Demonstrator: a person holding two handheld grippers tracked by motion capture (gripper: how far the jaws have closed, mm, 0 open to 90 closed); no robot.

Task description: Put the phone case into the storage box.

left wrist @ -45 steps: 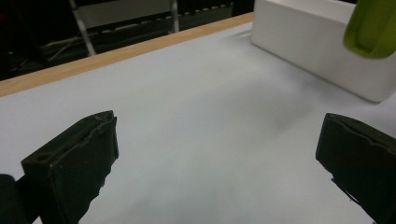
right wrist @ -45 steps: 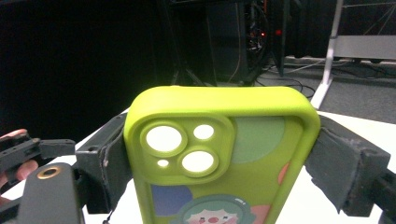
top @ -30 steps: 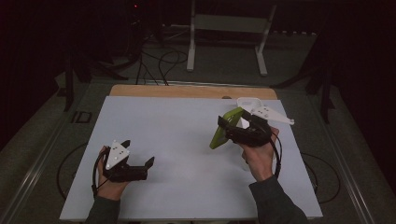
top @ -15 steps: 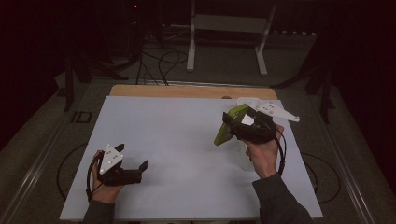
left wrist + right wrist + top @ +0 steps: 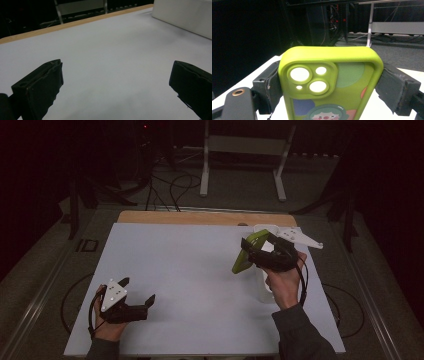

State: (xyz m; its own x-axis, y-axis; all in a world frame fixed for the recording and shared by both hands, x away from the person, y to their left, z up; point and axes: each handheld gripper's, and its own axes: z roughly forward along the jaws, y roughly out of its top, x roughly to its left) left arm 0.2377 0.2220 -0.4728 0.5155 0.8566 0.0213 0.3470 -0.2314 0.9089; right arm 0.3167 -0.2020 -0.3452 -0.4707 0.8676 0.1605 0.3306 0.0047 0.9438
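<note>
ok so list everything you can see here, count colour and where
phone case: 1, lime green with cartoon print and camera cutouts, clamped between the right tongs' jaws, held above the table's right side
white box: 1, white, on the table's right side, partly behind the right hand
table sheet: 1, pale grey-white, covering the table
wooden table edge: 1, tan, far edge
metal stand: 1, white, on the floor beyond the table
floor cables: several, black, floor beyond the table
left tongs: 1, black, near left, jaws apart, holding nothing
right tongs: 1, black, right side
</note>
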